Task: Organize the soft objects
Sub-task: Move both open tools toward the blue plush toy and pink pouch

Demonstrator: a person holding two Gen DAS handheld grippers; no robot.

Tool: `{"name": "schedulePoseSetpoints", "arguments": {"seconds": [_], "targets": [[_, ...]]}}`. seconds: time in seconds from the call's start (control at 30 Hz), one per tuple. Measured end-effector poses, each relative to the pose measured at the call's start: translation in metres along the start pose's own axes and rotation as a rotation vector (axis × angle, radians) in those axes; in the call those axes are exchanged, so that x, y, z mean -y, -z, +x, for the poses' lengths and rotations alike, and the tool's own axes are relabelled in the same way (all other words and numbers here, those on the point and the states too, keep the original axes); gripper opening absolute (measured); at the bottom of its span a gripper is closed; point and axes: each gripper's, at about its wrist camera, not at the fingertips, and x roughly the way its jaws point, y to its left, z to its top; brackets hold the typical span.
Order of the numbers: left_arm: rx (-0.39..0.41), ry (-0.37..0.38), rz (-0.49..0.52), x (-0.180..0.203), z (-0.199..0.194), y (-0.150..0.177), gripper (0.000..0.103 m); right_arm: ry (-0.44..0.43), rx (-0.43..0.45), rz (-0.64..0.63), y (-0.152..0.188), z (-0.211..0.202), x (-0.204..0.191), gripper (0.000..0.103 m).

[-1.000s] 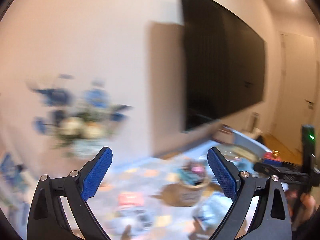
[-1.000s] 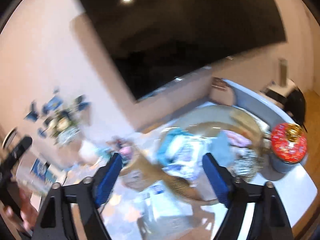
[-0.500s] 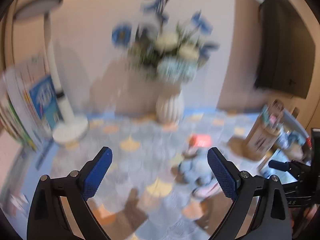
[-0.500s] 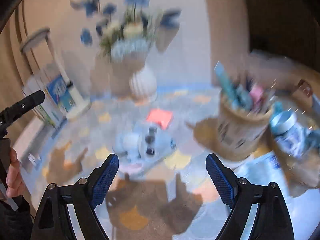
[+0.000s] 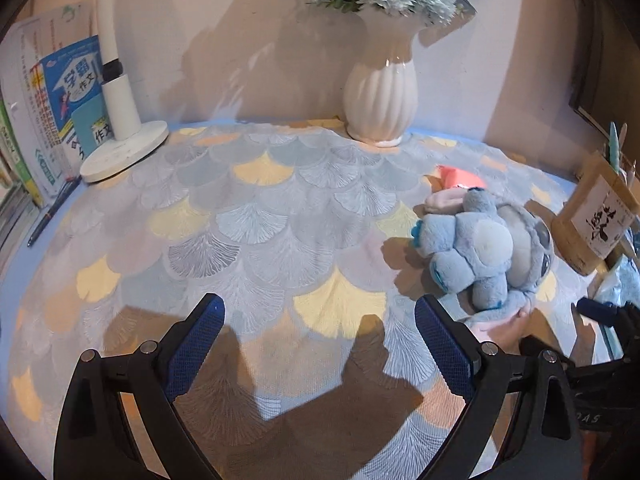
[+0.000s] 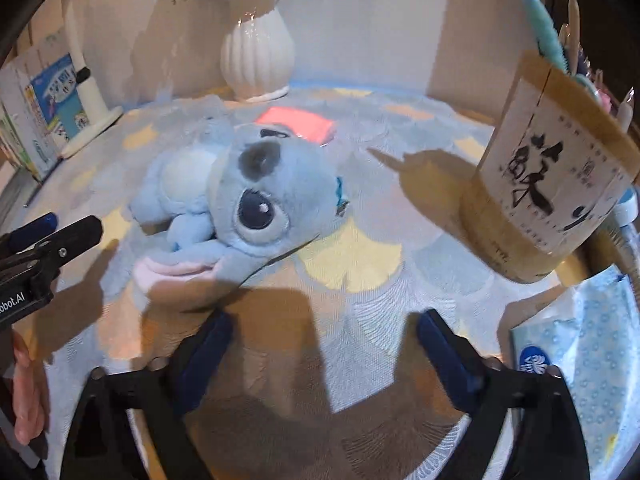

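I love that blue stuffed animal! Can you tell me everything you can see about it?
The blue plush toy looks soft and fuzzy, with a big dark shiny eye, a dark grey nose, a paler tummy patch and a long ear that is pink inside. It lies flopped on its side on the patterned tablecloth, partly over a pink pad. Neither claw touches it.

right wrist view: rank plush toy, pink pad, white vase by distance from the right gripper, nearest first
From the right gripper, jaws open and just widened, nothing between them:
1. Blue plush toy, just ahead and left, lying on the tablecloth.
2. Pink pad, flat behind the toy.
3. White vase, at the back by the wall.
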Motion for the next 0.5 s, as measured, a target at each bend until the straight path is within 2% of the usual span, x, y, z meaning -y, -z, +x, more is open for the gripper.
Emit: {"name": "schedulePoseSetpoints", "arguments": {"seconds": [0.27,0.33,0.5], "targets": [[-0.046,-0.005,0.033,0.006,0.008,0.003,0.096,-0.002,-0.024,0.013,0.001,0.004,0.001,0.103],[-0.050,0.004,0.040,0.006,0.008,0.003,0.096,0.008,0.029,0.052,0.011,0.001,0.001,0.103],[-0.049,-0.002,0.034,0.008,0.009,0.003,0.096,0.010,0.034,0.050,0.009,-0.001,0.002,0.103]]}}
